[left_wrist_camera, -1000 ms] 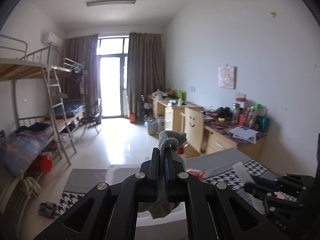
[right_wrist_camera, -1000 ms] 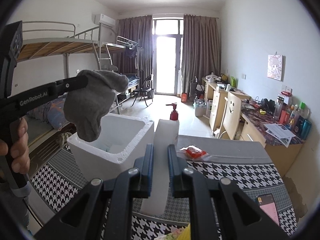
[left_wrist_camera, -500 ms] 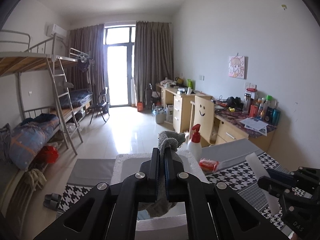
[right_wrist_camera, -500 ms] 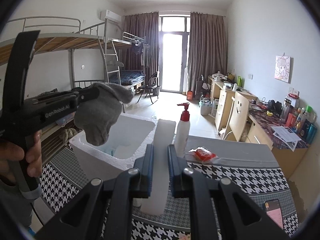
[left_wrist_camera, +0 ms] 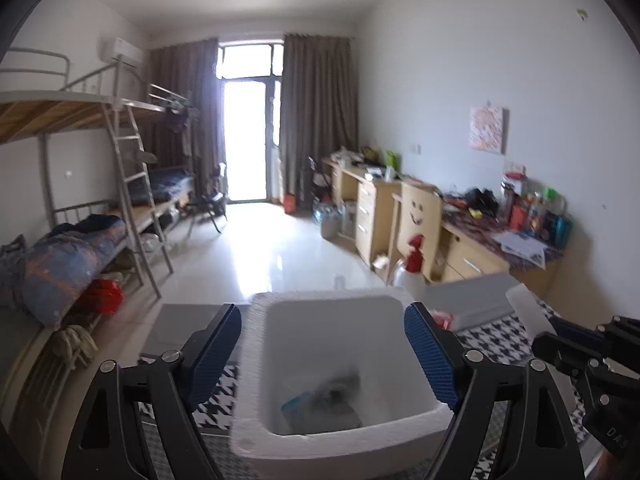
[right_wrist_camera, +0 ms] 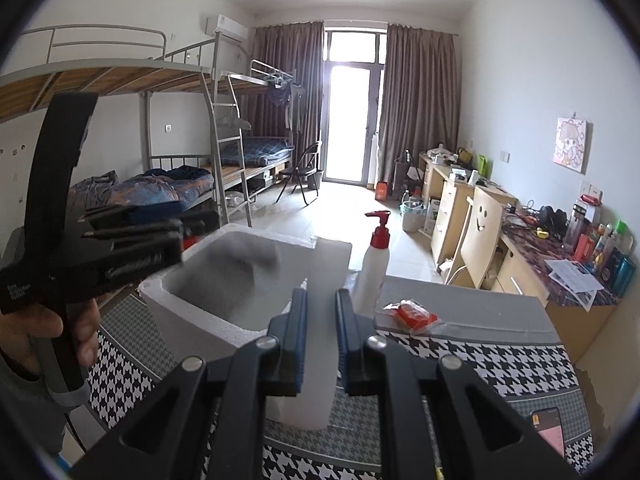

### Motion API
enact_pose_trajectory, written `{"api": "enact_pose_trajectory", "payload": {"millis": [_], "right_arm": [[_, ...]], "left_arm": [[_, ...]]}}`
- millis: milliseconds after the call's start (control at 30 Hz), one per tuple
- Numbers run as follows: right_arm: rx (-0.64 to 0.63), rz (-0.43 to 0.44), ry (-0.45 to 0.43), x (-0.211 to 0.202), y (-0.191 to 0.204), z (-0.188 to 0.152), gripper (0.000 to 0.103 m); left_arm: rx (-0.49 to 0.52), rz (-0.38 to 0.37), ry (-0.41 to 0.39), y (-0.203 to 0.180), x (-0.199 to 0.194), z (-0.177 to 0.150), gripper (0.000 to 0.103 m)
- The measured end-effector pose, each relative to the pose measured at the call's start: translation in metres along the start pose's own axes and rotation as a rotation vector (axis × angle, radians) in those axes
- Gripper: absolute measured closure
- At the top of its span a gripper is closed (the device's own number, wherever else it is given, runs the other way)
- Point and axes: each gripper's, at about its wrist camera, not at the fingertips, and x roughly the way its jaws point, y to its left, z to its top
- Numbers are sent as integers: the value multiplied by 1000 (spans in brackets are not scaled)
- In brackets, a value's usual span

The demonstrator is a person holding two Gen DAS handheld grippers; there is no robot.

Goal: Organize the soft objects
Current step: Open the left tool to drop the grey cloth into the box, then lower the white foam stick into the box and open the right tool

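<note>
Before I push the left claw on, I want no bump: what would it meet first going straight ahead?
Probably the white foam box: the left claw, jaws opening with nothing gripped, straddles its cavity and points down into it, toward the grey sock. Depth is unclear.

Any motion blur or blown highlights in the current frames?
Left wrist view: the grey sock inside the foam box is smeared, and the balcony door is blown out, with glare on the floor. Right wrist view: the sock is a grey streak over the box, the left gripper is soft, and the door is overexposed.
</note>
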Motion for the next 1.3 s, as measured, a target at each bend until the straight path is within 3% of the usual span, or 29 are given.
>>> {"api": "enact_pose_trajectory", "payload": {"millis": [133,267,967,1300], "right_arm": [[-4,16,-2,2,3,2,86],[-9,33,0,6,2,4,86],[-17,149,45,37,27,25,86],[-19,164,83,59,33,28,86]], "left_arm": [[-10,31,-25,9,-7,2,5],[-1,60,-42,13,-12,0,1],[-35,130,-49,38,-36,-11,1],[-45,149,-45,49,-39,-16,1]]}}
